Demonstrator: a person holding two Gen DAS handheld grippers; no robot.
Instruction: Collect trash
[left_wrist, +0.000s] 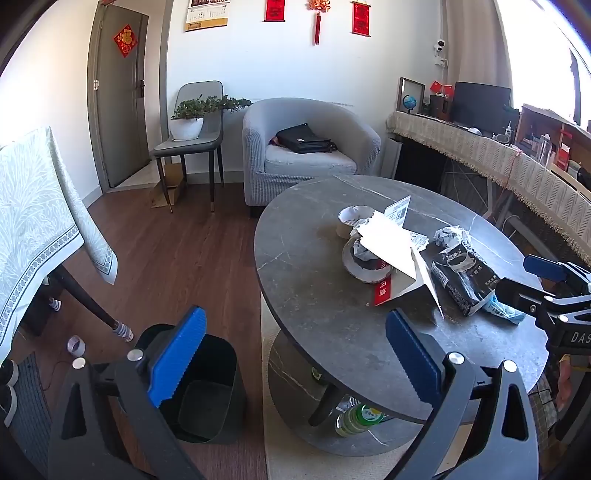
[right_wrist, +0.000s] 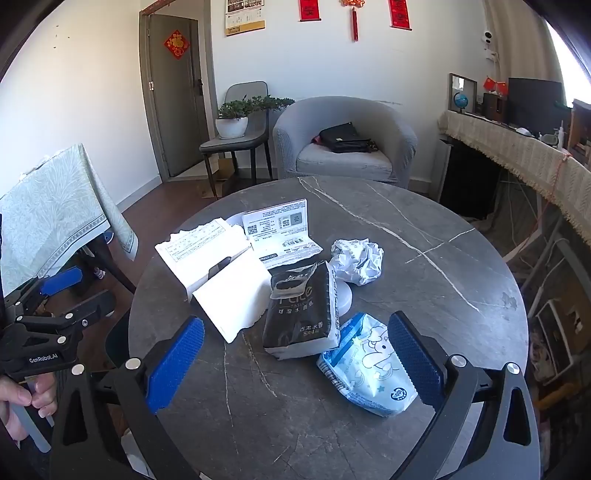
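Observation:
On the round grey marble table (right_wrist: 436, 295) lies a heap of trash. It holds a torn white carton (right_wrist: 225, 273), a printed leaflet (right_wrist: 280, 229), a crumpled paper ball (right_wrist: 356, 260), a black tissue pack (right_wrist: 303, 317) and a light blue wet-wipe pack (right_wrist: 364, 369). My right gripper (right_wrist: 295, 363) hovers open over the table's near edge, with the blue pack beside its right finger. In the left wrist view, paper cups (left_wrist: 352, 219) stand behind the carton (left_wrist: 391, 243). My left gripper (left_wrist: 297, 354) is open and holds nothing, above a dark bin (left_wrist: 207, 391) on the floor left of the table (left_wrist: 314, 295).
A grey armchair (left_wrist: 306, 147) with a black bag stands behind the table, and a chair with a potted plant (left_wrist: 192, 118) is beside the door. A cloth-covered table (left_wrist: 37, 221) is on the left, a lace-draped counter (left_wrist: 517, 162) on the right. A bottle (left_wrist: 356, 419) lies under the table.

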